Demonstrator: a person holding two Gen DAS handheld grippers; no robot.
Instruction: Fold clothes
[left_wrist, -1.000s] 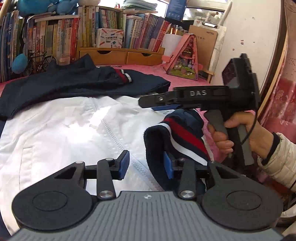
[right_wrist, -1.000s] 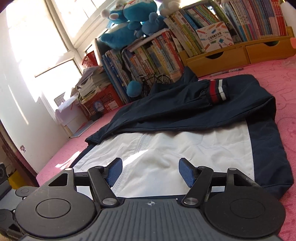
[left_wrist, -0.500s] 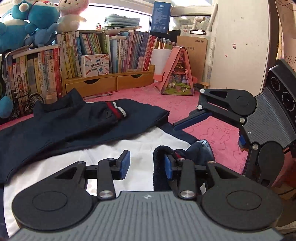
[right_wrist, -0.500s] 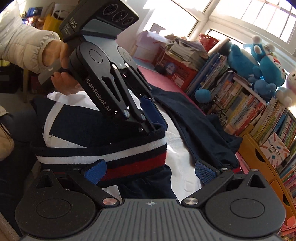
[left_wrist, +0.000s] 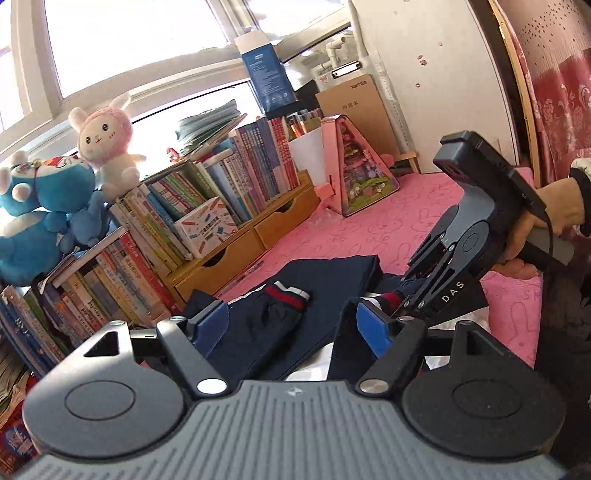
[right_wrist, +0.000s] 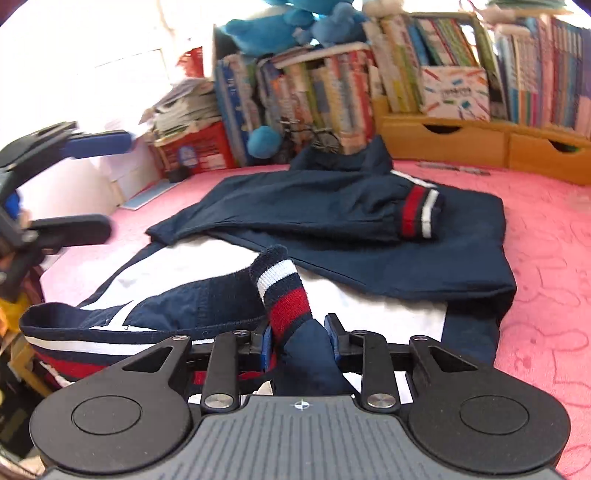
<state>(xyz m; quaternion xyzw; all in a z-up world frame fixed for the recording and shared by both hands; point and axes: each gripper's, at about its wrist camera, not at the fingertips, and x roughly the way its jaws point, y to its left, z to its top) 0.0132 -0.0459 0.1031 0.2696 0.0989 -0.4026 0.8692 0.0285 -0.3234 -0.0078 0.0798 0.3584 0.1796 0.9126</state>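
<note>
Between the blue pads of the right gripper (right_wrist: 300, 345) sits a dark blue sleeve (right_wrist: 291, 317), and the two pads press on it from both sides. The striped cuff (right_wrist: 281, 284) with its red, white and blue bands sticks up just past the tips. Beyond this gripper the jacket (right_wrist: 332, 218) lies flat on the pink cover (right_wrist: 546, 258), with its white front part showing close to the pads and the other sleeve folded across the dark part farther off.

The left gripper (left_wrist: 291, 325) has its two blue pads wide apart, with nothing pressed between them. It tilts, so the bookshelf (left_wrist: 207, 206) leans in its view. Ahead of its right pad, the right gripper points down at the cloth, held by a hand (left_wrist: 535, 229) wrapped around its handle. In the right wrist view the left gripper shows at the far left edge, raised above the cover, fingers spread.

Half a second ago the right gripper's pads were wide apart around the striped hem; now they are clamped on the sleeve. The left gripper was holding dark cloth by its right pad then, and now it has let go and lifted up and away.
</note>
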